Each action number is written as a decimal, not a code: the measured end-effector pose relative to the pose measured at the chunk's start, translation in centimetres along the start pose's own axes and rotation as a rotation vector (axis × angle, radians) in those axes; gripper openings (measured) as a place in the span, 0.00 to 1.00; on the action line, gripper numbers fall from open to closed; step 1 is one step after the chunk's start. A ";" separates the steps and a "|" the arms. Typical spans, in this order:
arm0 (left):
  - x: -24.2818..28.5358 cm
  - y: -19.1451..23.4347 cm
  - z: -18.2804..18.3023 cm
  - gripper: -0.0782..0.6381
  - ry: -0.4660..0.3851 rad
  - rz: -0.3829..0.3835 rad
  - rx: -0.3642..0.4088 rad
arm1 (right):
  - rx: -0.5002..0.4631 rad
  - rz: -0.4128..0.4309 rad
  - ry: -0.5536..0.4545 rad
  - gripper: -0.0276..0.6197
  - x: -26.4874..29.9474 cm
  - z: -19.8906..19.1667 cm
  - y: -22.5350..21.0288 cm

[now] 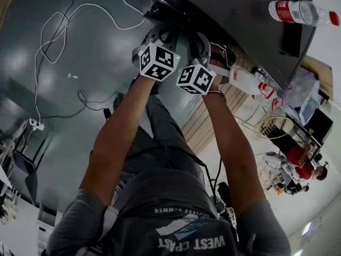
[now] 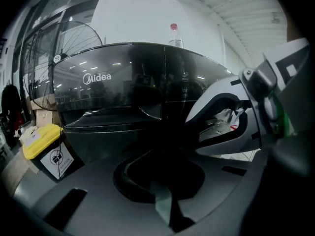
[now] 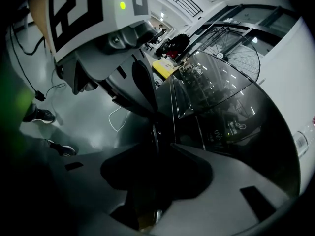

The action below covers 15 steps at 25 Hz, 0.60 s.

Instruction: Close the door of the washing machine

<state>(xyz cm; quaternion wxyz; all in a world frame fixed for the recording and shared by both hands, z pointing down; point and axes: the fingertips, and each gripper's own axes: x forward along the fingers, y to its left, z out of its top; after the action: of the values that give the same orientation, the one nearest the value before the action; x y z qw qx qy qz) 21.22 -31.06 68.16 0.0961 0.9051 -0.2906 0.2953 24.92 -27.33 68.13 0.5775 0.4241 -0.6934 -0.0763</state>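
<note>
The washing machine (image 1: 234,20) is a dark, glossy Midea unit (image 2: 123,92), and both arms reach out to its front. Its dark front panel carries a handle recess (image 2: 147,113). My left gripper (image 1: 162,39) is close against that front; its jaws (image 2: 165,181) are shut and I see nothing between them. My right gripper (image 1: 205,49) sits just to its right, also showing at the right of the left gripper view (image 2: 236,117). Its jaws (image 3: 152,181) stand open, with a thin dark edge of the machine (image 3: 154,146) running between them. Both sets of fingertips are in deep shadow.
A plastic bottle (image 1: 301,12) lies on top of the machine. A standing fan (image 2: 69,43) and a yellow-lidded bin (image 2: 44,141) stand to the machine's left. White cables (image 1: 58,31) and a power strip (image 1: 36,124) lie on the floor. A seated person (image 1: 301,167) is at the right.
</note>
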 end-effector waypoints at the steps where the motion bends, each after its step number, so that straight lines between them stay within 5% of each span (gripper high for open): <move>1: 0.1 0.0 0.1 0.13 0.003 0.004 0.002 | 0.004 0.004 0.003 0.32 0.1 0.0 -0.1; 6: 0.1 0.1 0.0 0.13 -0.001 0.017 -0.005 | 0.019 0.011 0.029 0.31 0.2 0.0 -0.1; 15: -2.2 -0.1 0.4 0.14 0.090 -0.072 0.029 | 0.054 0.083 0.049 0.23 -1.5 1.2 -0.5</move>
<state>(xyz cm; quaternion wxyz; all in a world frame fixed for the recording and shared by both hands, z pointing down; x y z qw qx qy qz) 20.05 -30.05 66.53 0.1067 0.9020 -0.2489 0.3363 24.12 -27.14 66.35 0.5854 0.4122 -0.6977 -0.0233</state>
